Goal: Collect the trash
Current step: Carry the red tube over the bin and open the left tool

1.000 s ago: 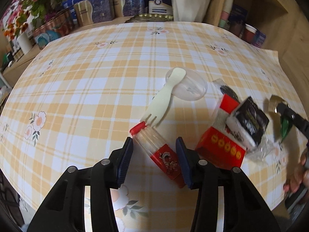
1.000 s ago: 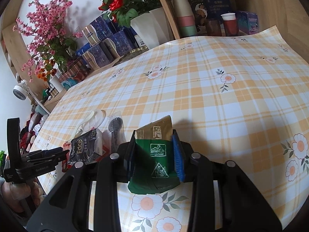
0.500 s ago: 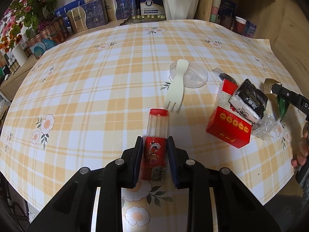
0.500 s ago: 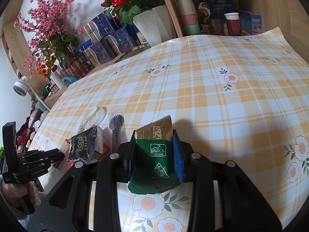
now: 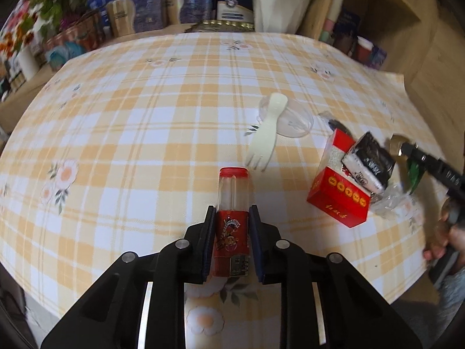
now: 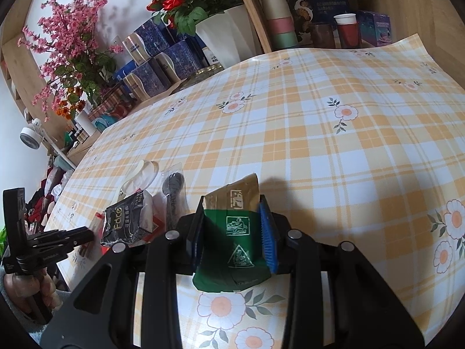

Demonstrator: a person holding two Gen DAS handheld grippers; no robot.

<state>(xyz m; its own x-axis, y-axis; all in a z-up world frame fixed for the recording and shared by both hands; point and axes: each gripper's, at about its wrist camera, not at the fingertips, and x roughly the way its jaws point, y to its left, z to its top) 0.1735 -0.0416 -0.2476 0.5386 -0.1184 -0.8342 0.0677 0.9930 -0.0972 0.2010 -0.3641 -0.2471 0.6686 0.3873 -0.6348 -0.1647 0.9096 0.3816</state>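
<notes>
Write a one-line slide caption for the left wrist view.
Left gripper closing on a red-capped clear plastic tube lying on the checked tablecloth, cream plastic fork beyond.

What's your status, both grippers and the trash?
Left gripper jaws closing on red-capped tube. Right gripper shut on green packet. Fork, red box remain.

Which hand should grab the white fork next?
Neither is free yet. Left is nearer: its tongs are closing on the red-capped tube, with the white fork just beyond. The right tongs grip a green packet, farther off.
</notes>
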